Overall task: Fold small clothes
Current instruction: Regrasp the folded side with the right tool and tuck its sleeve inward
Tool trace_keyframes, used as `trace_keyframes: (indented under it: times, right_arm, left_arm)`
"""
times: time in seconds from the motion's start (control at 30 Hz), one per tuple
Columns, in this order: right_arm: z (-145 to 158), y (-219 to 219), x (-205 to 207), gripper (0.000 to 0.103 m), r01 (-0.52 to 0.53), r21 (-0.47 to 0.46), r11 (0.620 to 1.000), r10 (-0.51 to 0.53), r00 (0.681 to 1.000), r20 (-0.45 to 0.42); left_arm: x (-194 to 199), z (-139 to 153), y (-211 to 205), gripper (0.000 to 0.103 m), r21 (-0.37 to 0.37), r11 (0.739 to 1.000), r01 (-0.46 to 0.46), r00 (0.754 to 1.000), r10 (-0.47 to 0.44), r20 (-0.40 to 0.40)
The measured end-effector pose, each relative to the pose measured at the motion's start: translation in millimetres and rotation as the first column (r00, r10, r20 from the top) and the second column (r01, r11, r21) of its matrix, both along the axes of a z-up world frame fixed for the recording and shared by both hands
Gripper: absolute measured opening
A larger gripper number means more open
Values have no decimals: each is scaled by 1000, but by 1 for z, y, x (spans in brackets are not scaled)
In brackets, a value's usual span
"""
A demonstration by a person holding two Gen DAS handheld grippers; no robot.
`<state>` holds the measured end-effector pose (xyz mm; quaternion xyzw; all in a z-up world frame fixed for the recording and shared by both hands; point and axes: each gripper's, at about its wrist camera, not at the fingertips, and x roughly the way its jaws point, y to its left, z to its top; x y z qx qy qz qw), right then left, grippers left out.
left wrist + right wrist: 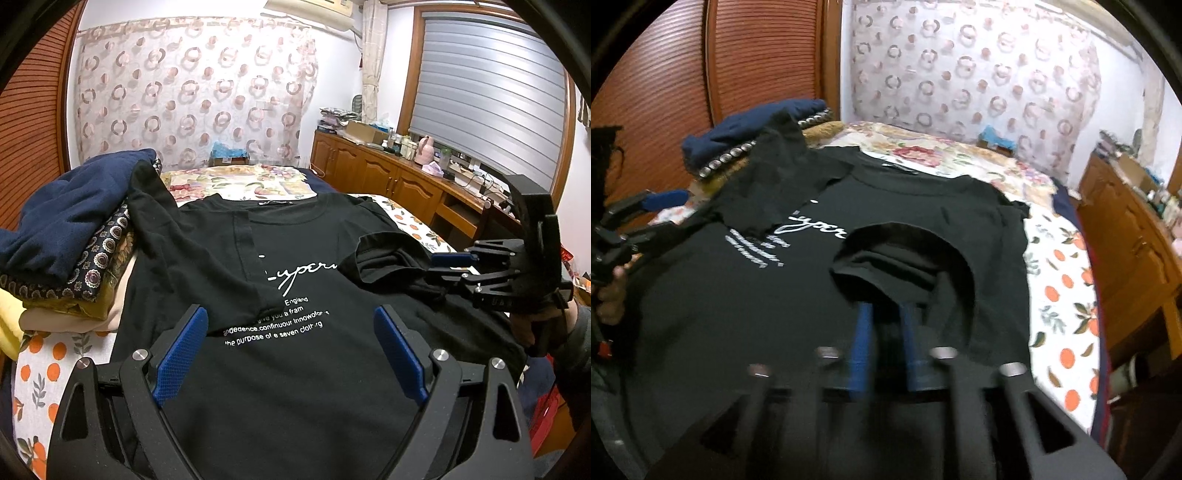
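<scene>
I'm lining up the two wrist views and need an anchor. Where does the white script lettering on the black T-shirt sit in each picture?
Left wrist: the white script lettering sits at centre, above the gap between the open left gripper's pads.
Right wrist: it lies left of centre, above the bunched right sleeve.
Shared landmark: the navy garment topping the clothes pile left of the shirt.

Bed (55, 369); black T-shirt (295, 369); clothes pile (66, 251)

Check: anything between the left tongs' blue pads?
Only the black T-shirt lying flat below them; the left tongs stand wide open and grip nothing. Left wrist view shows it.
</scene>
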<state>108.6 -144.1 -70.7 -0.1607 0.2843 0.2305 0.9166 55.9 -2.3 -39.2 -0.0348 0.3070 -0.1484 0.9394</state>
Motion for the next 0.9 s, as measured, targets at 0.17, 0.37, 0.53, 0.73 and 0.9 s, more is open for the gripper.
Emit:
trace_keyframes:
  times: [0.17, 0.37, 0.53, 0.73, 0.9]
  right_arm:
    - [-7, 6, 6, 43, 26, -49, 998, -27, 1000, -12]
    - [-10, 13, 11, 3, -4, -28, 1000, 3, 998, -58]
    - [-2, 25, -3, 2, -61, 31, 998, 63, 996, -67]
    - [-8, 47, -18, 2, -166, 57, 985, 171, 979, -115]
    - [-10, 49, -21, 2, -184, 66, 981, 191, 975, -113]
  left_arm:
    - [0, -3, 1, 92, 3, 1000, 5, 1000, -5, -5]
    - [0, -3, 4, 92, 2, 1000, 1, 1000, -1, -10]
    - [1, -4, 7, 92, -4, 1000, -8, 1000, 8, -9]
    - [2, -4, 10, 92, -7, 1000, -15, 1000, 15, -9]
    - [2, -5, 9, 92, -8, 1000, -17, 1000, 17, -12]
